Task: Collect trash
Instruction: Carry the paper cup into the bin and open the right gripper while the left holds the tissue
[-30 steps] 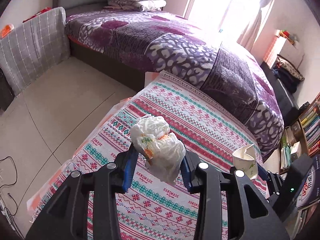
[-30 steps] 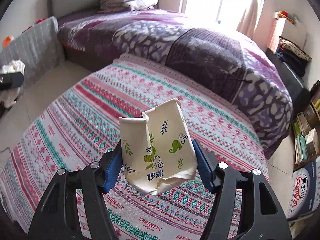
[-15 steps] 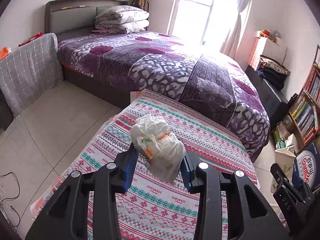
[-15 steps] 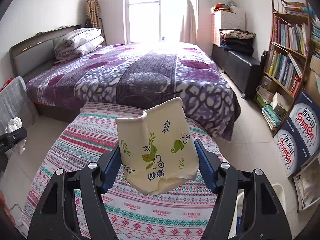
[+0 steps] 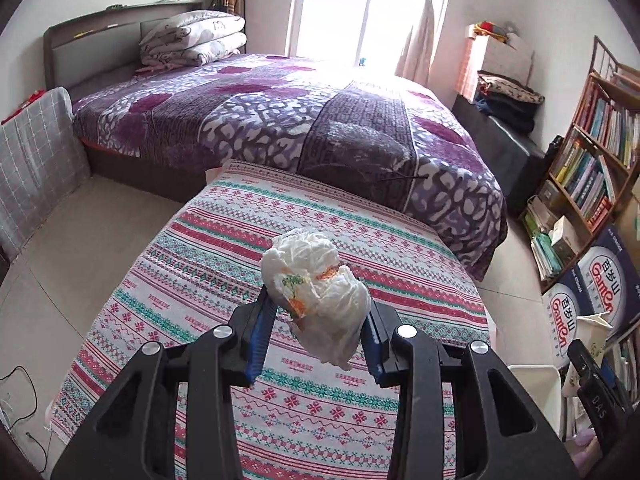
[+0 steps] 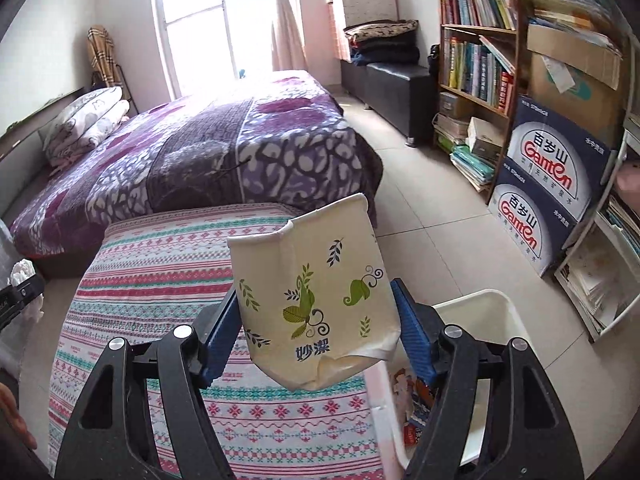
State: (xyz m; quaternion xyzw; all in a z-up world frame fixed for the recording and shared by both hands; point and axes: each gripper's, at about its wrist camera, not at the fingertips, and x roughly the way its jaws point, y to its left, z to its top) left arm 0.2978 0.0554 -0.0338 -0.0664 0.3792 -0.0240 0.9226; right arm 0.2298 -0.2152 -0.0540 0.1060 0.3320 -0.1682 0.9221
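Left gripper pose: the left gripper (image 5: 318, 330) tilts downward over the striped cloth (image 5: 224, 248) that covers the low table in front of the bed (image 5: 280, 120).
Left gripper state: its blue pads pinch a crumpled white wrapper (image 5: 316, 296) from both sides.
Wrapper axis: the wad has no clear long axis; its bulk bulges up above the pads and a loose tail hangs below them.
Wrapper place: held in the air between the fingers, clear of the cloth.
Right gripper pose: the right gripper (image 6: 316, 336) also points down at a slant, over the near corner of the cloth (image 6: 160, 280), with the white bin (image 6: 480, 312) just below and to the right of it.
Right gripper state: its jaws have just been opening, yet both blue pads lie against the sides of a squashed paper cup (image 6: 316, 300), which stays between them.
Cup axis: its long axis runs up and away from the gripper, the crushed rim uppermost and tilted left, the flattened base lowest.
Cup place: in the air between the fingers, above the cloth's edge and beside the bin's rim.
Bin contents: some printed scraps show inside; what they are I cannot tell.
Other gripper in view: the edge of the left gripper shows at the far left of the right wrist view.
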